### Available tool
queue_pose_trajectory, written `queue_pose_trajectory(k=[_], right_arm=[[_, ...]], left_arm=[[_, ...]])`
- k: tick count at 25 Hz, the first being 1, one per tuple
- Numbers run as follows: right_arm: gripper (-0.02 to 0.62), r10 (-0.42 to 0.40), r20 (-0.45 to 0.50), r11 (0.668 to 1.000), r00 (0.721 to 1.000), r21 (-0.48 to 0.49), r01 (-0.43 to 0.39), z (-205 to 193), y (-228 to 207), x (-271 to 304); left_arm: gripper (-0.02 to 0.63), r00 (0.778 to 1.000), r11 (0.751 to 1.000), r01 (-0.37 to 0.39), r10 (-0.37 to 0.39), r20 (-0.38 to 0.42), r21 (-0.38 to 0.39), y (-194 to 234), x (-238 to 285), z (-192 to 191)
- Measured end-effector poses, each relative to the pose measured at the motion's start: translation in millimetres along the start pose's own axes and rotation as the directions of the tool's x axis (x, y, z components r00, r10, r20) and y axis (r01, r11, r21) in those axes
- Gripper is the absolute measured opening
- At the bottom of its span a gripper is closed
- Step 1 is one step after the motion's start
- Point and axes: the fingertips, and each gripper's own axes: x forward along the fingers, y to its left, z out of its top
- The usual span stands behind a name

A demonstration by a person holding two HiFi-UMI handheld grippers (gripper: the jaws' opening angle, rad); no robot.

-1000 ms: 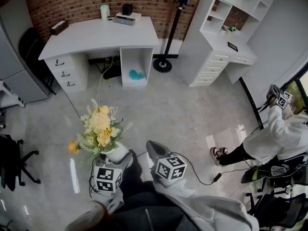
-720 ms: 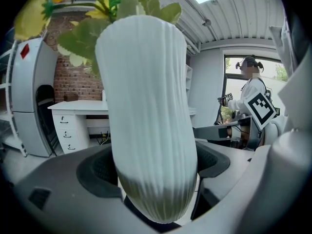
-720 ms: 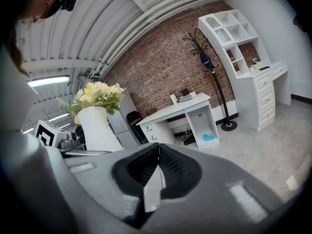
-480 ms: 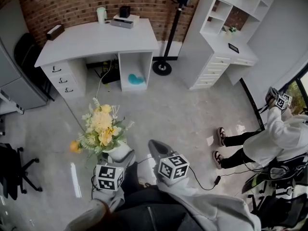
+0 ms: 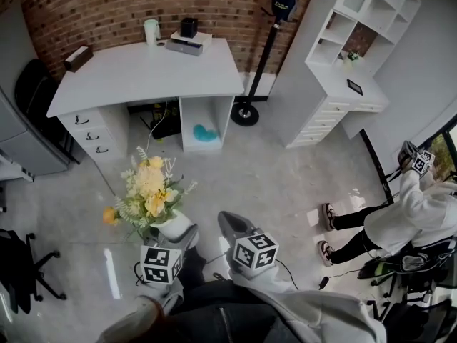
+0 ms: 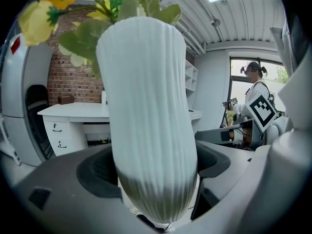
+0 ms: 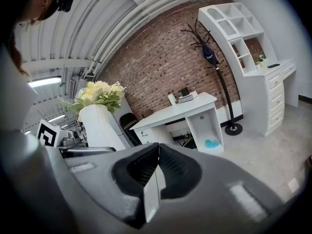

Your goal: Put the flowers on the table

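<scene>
The flowers (image 5: 148, 190), a yellow bunch in a white ribbed vase (image 6: 148, 116), sit left of centre in the head view. They hang above the floor (image 5: 278, 170), well apart from the table (image 5: 143, 73) in the upper left. The left tongs (image 6: 151, 179) are clamped on the vase's lower, narrowing part, 1 jaw on each side. The right tongs (image 7: 154, 177) are pressed together on nothing, just beside the left pair at lower centre.

The grip looks like the weak spot. The vase tapers downward and seems smooth, and the bunch makes it top-heavy, so a jolt while walking could tilt it or let it slide. A cable (image 5: 319, 283) trails on the floor at lower right and could catch a foot.

The floor between the flowers and the table is open. The table's front and middle are bare. A mug (image 5: 151, 30) and a black box (image 5: 188, 27) keep to its back edge, and a brown box (image 5: 77, 58) sits at its back left corner. A coat stand (image 5: 245, 113) rests off its right corner. An office chair (image 5: 25, 270) at lower left and a second person (image 5: 410, 216) at far right are well apart. Setting the vase too near the front edge would risk a fall.
</scene>
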Motion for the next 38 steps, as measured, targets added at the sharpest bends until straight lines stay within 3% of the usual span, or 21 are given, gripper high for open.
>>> queue_pose_trajectory(k=[19,30,38], right_arm=[[0.0,0.065,-0.036,0.998,0.997,0.0,-0.065,95.0,-7.2,199.2],[0.0,0.129,-0.063,0.992,0.99,-0.008,-0.13,124.0,15.1,313.4],[0.001,0.165,-0.093,0.986,0.982,-0.016,-0.167,127.3,25.0,342.5]], left_arm=[[0.448,0.999,0.999,-0.034,0.034,0.007,0.014,156.3,101.0,87.1],[0.448,0.998,0.998,-0.056,0.056,0.009,0.0,253.2,129.9,109.1],[0.448,0.997,0.997,-0.076,0.076,-0.007,-0.01,274.4,135.9,104.0]])
